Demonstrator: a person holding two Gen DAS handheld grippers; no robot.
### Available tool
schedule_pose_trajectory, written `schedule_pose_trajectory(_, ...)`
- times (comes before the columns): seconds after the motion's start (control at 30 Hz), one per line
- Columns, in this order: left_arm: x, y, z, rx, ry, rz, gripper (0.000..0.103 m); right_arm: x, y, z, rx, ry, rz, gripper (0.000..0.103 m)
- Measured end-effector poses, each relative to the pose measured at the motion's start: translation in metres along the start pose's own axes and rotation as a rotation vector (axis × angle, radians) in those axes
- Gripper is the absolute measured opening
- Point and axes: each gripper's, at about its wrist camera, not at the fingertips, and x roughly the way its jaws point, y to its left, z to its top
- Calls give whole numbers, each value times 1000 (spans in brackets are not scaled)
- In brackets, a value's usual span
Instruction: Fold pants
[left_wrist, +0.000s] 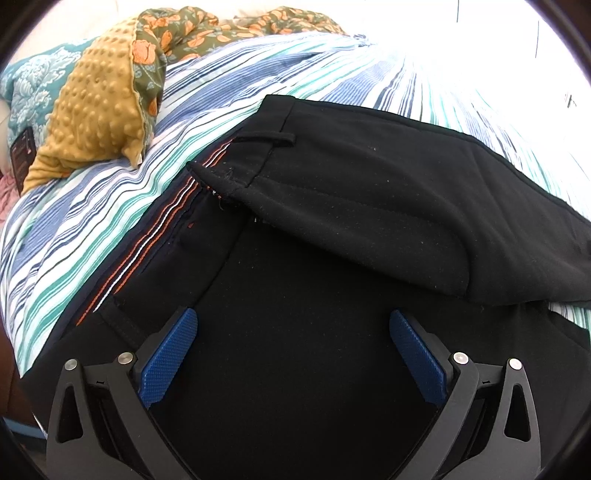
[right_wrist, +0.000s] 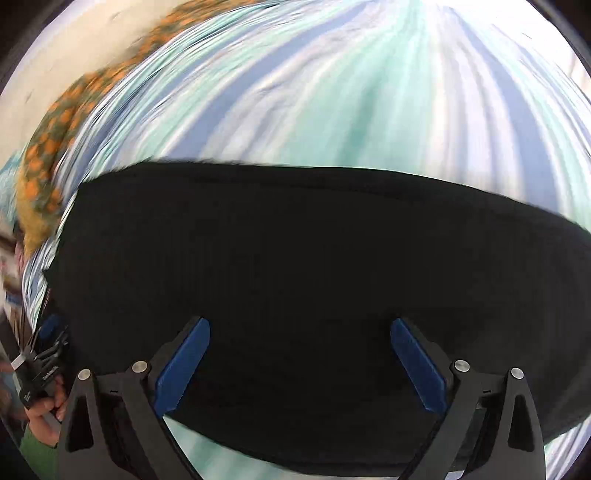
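The right wrist view is smeared by motion blur, so the striped bedspread (right_wrist: 332, 92) and floral blanket (right_wrist: 44, 155) show only as streaks. At its left edge a hand (right_wrist: 44, 406) on the other tool is partly cut off. The black pants (left_wrist: 332, 258) lie on the bed, 1 part folded over another. The left gripper (left_wrist: 293, 321) has its jaws wide open over the pants, holding nothing. The right gripper (right_wrist: 301, 328) is likewise spread wide and empty.
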Motion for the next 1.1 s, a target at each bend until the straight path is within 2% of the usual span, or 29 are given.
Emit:
schedule_pose_trajectory(0.13,3,-2,1,6,-3,10,103,-38,-116,-12,109,-74,-81,98)
schedule_pose_trajectory(0.3,4,-2,1,9,-5,16,103,-85,-247,-39,248,-100,-265,98)
schedule_pose_trajectory(0.47,4,-3,0,14,-15,26,103,-148,-352,-59,395,-131,-459,98)
schedule_pose_trajectory(0.53,5,-5,-1,18,-15,34,103,-182,-388,-61,485,-218,-471,98)
schedule_pose_trajectory(0.6,5,-6,-1,22,-16,42,103,-204,-421,-63,586,-286,-397,103)
schedule_pose_trajectory(0.63,5,-6,-1,24,-17,44,103,-207,-435,-64,628,-290,-354,103)
schedule_pose_trajectory(0.7,5,-6,-1,23,-21,46,103,-200,-447,-59,658,-264,-293,103)
schedule_pose_trajectory(0.83,6,-7,-1,28,-21,53,103,-163,-421,-39,532,-216,-209,103)
schedule_pose_trajectory(0.93,7,-7,-1,28,-22,53,103,-131,-403,-36,428,-117,-246,102)
schedule_pose_trajectory(0.97,7,-7,-1,29,-23,53,102,-127,-394,-35,408,-105,-261,87)
schedule_pose_trajectory(1.0,7,-7,-1,29,-24,53,102,-126,-393,-39,402,-108,-254,59)
schedule_pose_trajectory(1.03,8,-7,-1,28,-24,52,102,-131,-389,-41,408,-118,-267,47)
schedule_pose_trajectory(1.07,8,-7,-1,27,-23,51,103,-138,-388,-44,416,-132,-280,18)
schedule_pose_trajectory(1.1,7,-7,-1,27,-23,51,102,-149,-388,-51,422,-152,-274,5)
